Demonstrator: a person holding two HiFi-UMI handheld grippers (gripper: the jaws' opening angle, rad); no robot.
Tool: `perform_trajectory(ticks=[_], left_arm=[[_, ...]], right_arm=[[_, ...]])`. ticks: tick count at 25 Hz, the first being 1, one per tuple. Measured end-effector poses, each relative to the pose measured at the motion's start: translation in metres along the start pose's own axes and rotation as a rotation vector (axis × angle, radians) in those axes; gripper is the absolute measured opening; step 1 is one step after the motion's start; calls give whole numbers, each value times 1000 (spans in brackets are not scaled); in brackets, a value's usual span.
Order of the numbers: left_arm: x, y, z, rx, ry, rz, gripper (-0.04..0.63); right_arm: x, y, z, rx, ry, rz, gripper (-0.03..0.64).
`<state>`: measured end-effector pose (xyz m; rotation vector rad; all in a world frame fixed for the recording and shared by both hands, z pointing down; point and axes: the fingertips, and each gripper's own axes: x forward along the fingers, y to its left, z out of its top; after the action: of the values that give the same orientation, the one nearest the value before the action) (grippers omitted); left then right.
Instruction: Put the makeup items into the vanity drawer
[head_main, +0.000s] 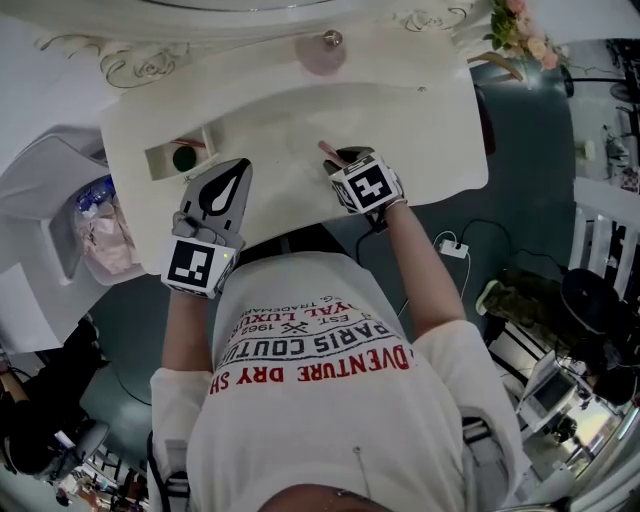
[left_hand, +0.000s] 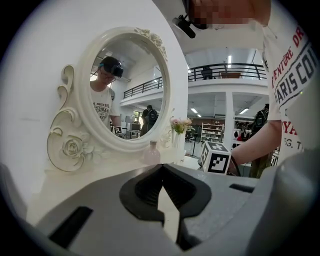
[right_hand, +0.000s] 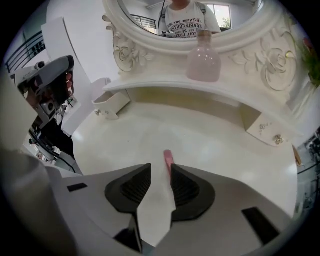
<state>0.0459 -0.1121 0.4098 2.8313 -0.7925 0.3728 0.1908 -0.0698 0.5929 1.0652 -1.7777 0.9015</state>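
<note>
- A person stands at a white vanity (head_main: 420, 130), seen from above, with a gripper in each hand.
- The small drawer (head_main: 152, 165) at the left of the top is pulled out. A dark round item (head_main: 184, 158) lies in it, with something reddish beside it that is too small to name.
- A pink stick (right_hand: 168, 157) lies on the top, well apart from the drawer.
- The right gripper (right_hand: 160, 167) points steeply down over the stick. Its jaws stand apart and released; the stick lies just beside the inner face of one jaw, not squeezed.
- The left gripper (left_hand: 162, 167) hovers near the drawer, clenched at the tips with nothing between them.
- A pink bottle (head_main: 325, 52) stands on the shelf below the mirror (left_hand: 127, 90).
- Progress, as a judgement: at least one item seems stowed. The stick is yet to be picked up and carried across. Whether the bottle counts as makeup is unclear.
- Readable writing is on the person's shirt (head_main: 320, 360) only: partly cut-off red and dark print reads "PARIS COUTU", "VENTURE DRY" and "1962".
- The black-and-white squares on the gripper cubes are markers, not words.
</note>
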Motion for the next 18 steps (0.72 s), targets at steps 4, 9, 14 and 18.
perform_trajectory(ticks=[4,9,14,18], left_arm=[[8,-5,-4,-22,10,8,6],[15,-5,-10,-28,21,18,6],[10,-3,-16,-39,27,32,7],[0,1,-6,-29,-7,46,6]], right_arm=[[12,-10,-13,-19,41,-6,121],[22,-23,-19,-57,95,-32,54],[19,-22,-12,-78,125,-36,44],[13,-17,0,-87,105,-48,44]])
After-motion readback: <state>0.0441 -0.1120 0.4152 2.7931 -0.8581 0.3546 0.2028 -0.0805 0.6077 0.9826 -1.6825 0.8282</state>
